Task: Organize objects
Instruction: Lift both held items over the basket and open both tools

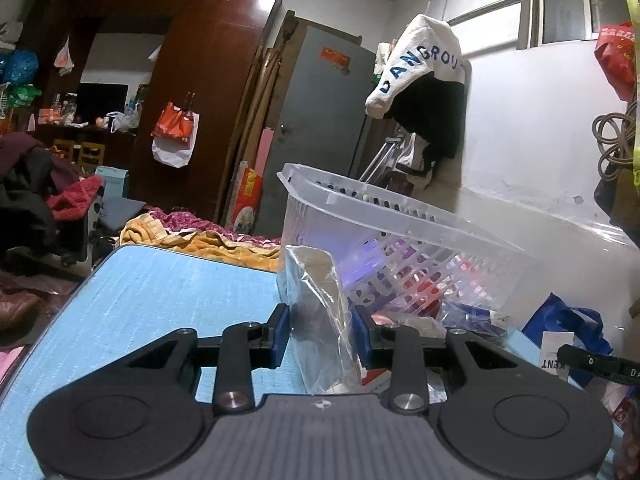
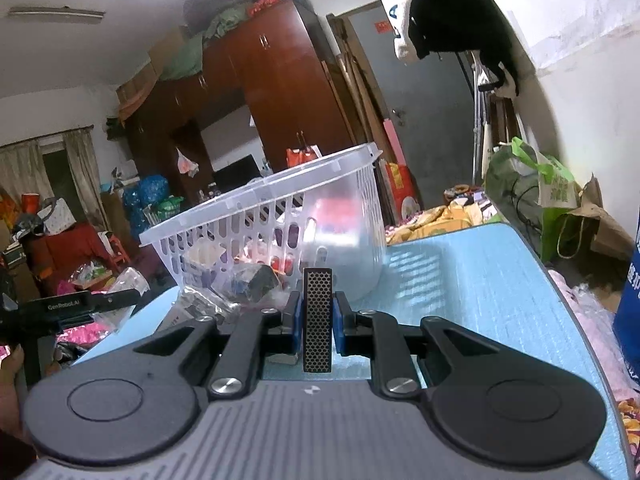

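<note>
Left gripper [image 1: 320, 330]: pinching a clear-wrapped packet [image 1: 318, 316], lifted above the blue table [image 1: 140, 300].
Right gripper [image 2: 316, 316]: pinching a matchbox [image 2: 317, 320] upright on its edge.
Loose items [image 2: 240, 284]: several on the table beside the basket, not yet sorted.
Basket [image 2: 280, 216]: just beyond both grippers, tilted, partly filled.
Progress: seemingly midway; both held things are outside the basket.

My left gripper [image 1: 321, 334] pointed slightly downward, its 2 blue pads clamped on a clear plastic-wrapped packet [image 1: 320, 320] held upright between them. My right gripper [image 2: 317, 320] sat nearly level, its 2 pads pinched tight on a slim matchbox [image 2: 317, 320] standing on edge. In the right wrist view, my left gripper [image 2: 120, 300] showed at the far left.
</note>
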